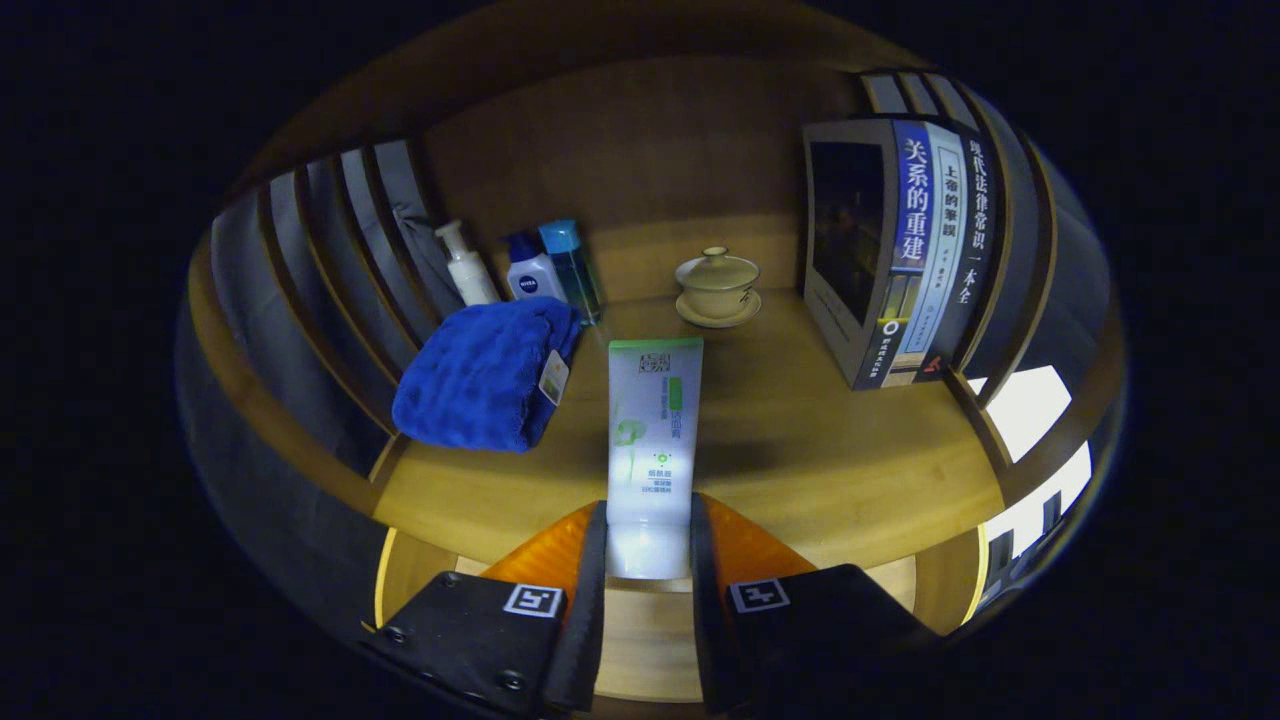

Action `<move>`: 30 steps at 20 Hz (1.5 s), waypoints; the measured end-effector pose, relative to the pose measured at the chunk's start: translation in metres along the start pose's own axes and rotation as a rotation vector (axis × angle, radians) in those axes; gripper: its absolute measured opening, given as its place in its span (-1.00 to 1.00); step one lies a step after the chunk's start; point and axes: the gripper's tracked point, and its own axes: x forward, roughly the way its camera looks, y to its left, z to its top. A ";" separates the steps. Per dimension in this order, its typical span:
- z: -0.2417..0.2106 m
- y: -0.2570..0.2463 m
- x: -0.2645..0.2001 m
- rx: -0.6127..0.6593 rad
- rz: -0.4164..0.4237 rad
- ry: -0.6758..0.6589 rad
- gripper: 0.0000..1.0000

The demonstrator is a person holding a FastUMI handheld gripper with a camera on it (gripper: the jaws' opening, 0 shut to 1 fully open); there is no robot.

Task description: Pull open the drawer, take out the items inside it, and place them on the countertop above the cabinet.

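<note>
1. The gripper (648, 545) holds a white tube (652, 430) with a green end. Its jaws are clamped on the lower part of the tube, one on each side.
2. The tube points forward, away from the jaws, out over the wooden bench (800, 440). I cannot tell if the tube touches the bench.
3. A folded blue towel (485, 375) lies on the bench, just to the left of the tube. A small tag hangs from the side of the towel nearest the tube.
4. Three bottles stand behind the towel, by the back wall. One is a white pump bottle (467, 268). Next to it is a white bottle with a blue cap (530, 272). Next to that is a clear blue bottle (575, 265). They stand close together.
5. A pale lidded cup (717, 280) sits on a saucer (718, 315), beyond the tube and a bit to the right.
6. A few books (915, 250) stand upright on the right side of the bench, well apart from the tube.
7. Wooden slats (330, 260) run along the left side, behind the towel.
</note>
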 end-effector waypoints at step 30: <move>0.020 0.026 -0.144 -0.046 0.032 -0.377 0.97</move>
